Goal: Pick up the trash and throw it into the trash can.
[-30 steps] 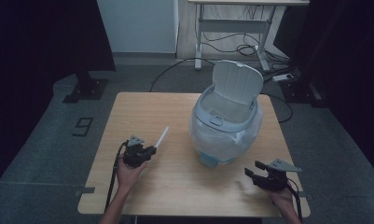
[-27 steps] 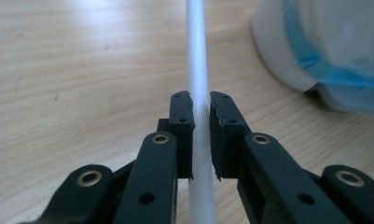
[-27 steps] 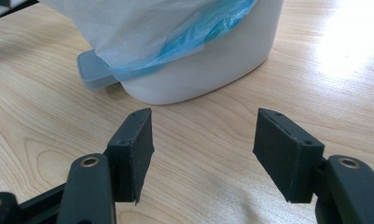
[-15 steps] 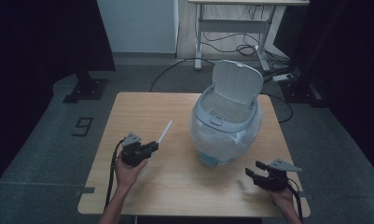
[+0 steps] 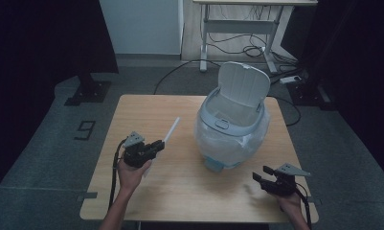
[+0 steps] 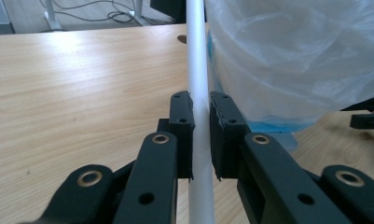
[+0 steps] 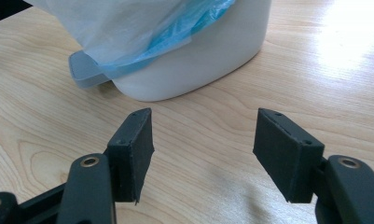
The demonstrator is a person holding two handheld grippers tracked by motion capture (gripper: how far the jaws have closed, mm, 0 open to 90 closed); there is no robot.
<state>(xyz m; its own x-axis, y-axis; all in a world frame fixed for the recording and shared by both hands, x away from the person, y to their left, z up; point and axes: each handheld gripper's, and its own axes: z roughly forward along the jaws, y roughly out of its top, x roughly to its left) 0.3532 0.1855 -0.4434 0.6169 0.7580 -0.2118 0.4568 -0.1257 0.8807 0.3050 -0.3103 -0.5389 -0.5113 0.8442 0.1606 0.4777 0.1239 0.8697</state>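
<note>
A white rod (image 5: 171, 131) (image 6: 197, 84) is clamped between the jaws of my left gripper (image 5: 156, 144) (image 6: 201, 116), lifted off the wooden table (image 5: 146, 110) and pointing toward the far right. Right of it stands a white pedal bin (image 5: 233, 122) with its lid up and a clear plastic liner (image 6: 296, 51) draped over its sides. My right gripper (image 5: 257, 178) (image 7: 201, 140) stays low near the table's front right corner. Its jaws are open with nothing between them, facing the bin's base (image 7: 194, 60) and its grey pedal (image 7: 84, 70).
The table's left half and front middle hold bare wood. Beyond the far edge there is a desk frame (image 5: 247, 28) with cables on the floor. A black stand (image 5: 86, 91) sits on the floor at the left.
My left gripper has risen with the white rod in it, and the rod's far end now points higher above the table. The right gripper has kept still.
</note>
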